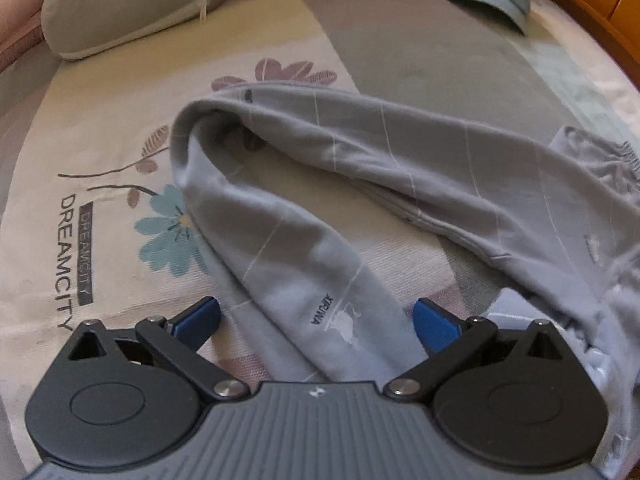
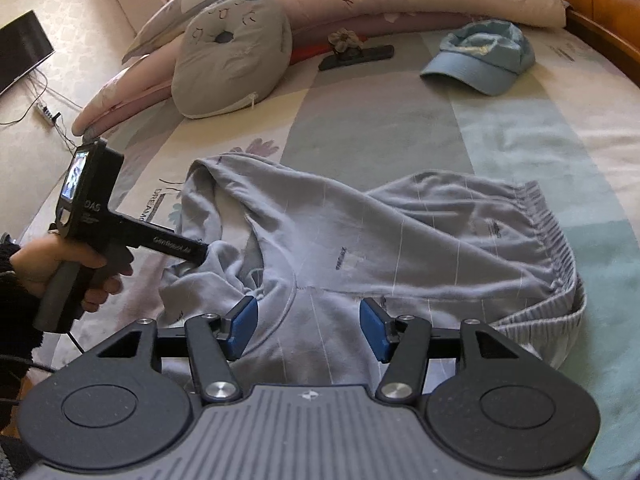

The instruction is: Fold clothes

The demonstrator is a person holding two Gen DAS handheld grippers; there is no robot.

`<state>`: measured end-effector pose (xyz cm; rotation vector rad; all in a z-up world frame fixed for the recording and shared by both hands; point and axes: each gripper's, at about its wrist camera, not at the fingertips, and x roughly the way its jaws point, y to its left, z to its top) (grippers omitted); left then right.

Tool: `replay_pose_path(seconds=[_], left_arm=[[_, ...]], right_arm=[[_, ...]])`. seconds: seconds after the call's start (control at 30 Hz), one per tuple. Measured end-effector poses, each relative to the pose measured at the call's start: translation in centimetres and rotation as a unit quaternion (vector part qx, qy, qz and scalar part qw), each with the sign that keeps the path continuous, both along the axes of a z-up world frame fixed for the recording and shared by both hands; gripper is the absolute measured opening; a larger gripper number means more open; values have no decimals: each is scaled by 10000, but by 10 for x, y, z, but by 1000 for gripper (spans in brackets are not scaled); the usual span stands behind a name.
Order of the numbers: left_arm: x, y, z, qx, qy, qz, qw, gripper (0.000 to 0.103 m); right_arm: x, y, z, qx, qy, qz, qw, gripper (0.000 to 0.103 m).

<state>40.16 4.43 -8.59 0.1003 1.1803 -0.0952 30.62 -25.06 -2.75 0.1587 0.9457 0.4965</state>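
Your grey sweatpants (image 2: pixel 360 240) lie crumpled across the bedsheet (image 2: pixel 520 128), legs splayed apart, elastic waistband (image 2: pixel 548 236) to the right. They're soft, light and floppy, so pinch a cuff or the waistband. Your left gripper (image 1: pixel 316 320) stands wide over one leg; your right gripper (image 2: pixel 308 328) is open too, probably holding nothing. The sheet is bare toward the blue cap (image 2: pixel 480 60).
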Motion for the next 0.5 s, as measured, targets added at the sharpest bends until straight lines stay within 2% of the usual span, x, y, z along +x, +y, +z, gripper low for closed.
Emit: replay_pose_path(seconds=[0.1, 0.27, 0.5], left_arm=[[-7, 2, 4, 359, 4, -148, 9992, 103], [-20, 32, 14, 1039, 85, -113, 9945, 103], [-20, 87, 19, 2310, 195, 145, 9727, 103]], right_arm=[[-1, 0, -1, -53, 6, -54, 10000, 62], [-2, -9, 3, -34, -77, -154, 9998, 62], [0, -19, 0, -40, -53, -313, 9995, 62]])
